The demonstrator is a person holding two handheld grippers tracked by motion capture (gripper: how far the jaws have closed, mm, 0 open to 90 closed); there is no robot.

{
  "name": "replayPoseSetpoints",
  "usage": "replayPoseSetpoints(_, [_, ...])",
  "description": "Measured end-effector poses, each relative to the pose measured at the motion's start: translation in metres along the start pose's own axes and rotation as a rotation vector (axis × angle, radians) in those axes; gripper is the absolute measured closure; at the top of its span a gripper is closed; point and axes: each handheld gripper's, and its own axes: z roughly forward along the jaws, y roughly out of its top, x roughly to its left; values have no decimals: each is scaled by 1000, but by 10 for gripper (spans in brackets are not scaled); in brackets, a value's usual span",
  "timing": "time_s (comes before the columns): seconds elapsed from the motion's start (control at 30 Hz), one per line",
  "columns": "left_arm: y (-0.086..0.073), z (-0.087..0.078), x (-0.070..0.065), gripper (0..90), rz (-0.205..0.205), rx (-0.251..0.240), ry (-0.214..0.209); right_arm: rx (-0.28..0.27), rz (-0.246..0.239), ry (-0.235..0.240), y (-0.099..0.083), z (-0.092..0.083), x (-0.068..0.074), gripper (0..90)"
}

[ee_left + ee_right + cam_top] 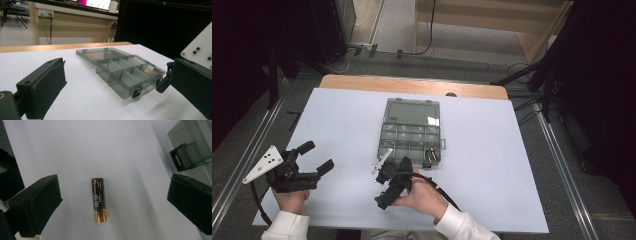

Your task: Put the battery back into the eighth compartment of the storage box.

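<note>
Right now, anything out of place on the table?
One battery lies loose on the white table between the open right gripper's jaws, outside the open compartment box, where other batteries sit in the near-right compartment.

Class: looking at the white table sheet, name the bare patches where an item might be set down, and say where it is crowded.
Bare: right of the organizer box, and left of it beyond the left gripper. Crowded: the box's near edge, where the right gripper hangs over a battery.

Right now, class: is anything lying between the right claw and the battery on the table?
Nothing visible. In the right gripper view the battery lies alone on the white table, between the open jaws of the right claw. The organiser box sits off to one side.
</note>
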Motion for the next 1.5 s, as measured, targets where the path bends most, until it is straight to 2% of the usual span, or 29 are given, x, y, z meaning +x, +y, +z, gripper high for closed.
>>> replayPoseSetpoints(0.23, [0,0,0,0,0,0,-1,88,-62,20,0,12,7,50])
replayPoseSetpoints(0.3, [0,0,0,0,-1,-1,0,118,-64,20,-1,14,9,85])
replayPoseSetpoints(0.37, [0,0,0,0,1,0,0,137,-66,16,-1,16,11,187])
replayPoseSetpoints(0.43, [0,-1,0,0,-2,-2,-1,157,-85,21,-2,16,12,372])
replayPoseSetpoints(0.53, [0,-1,0,0,-3,-3,-5,190,-88,9,-2,16,15,474])
replayPoseSetpoints(0.67, [0,-1,-1,0,-2,-3,-8,196,-59,-18,-1,16,15,704])
replayPoseSetpoints(0.73, [0,0,0,0,-3,-2,-7,202,-54,2,-1,15,13,773])
replayPoseSetpoints(0.87, [0,-1,-1,0,-2,-2,-8,197,-52,30,-2,15,9,779])
replayPoseSetpoints(1.1, [0,-1,0,0,-3,-3,-7,194,-19,64,-2,10,5,780])
replayPoseSetpoints(1.23, [0,-1,-1,0,-4,-2,-7,176,-29,70,-2,3,1,780])
replayPoseSetpoints(1.3, [0,-1,0,0,-4,-2,-7,136,3,70,-3,-12,-6,780])
replayPoseSetpoints(1.33, [0,-1,0,0,-4,-2,-7,136,3,70,-3,-12,-6,780])
replayPoseSetpoints(1.37, [0,-1,0,0,-4,-1,-4,101,7,65,-4,-21,-13,780])
replayPoseSetpoints(1.4, [0,-1,0,0,-4,-1,-4,101,7,65,-4,-21,-13,780])
replayPoseSetpoints(1.43, [0,-1,0,0,-6,-3,-5,75,38,65,-5,-32,-19,780])
replayPoseSetpoints(1.5, [0,-1,0,0,-5,-1,-5,45,65,70,-6,-40,-24,780])
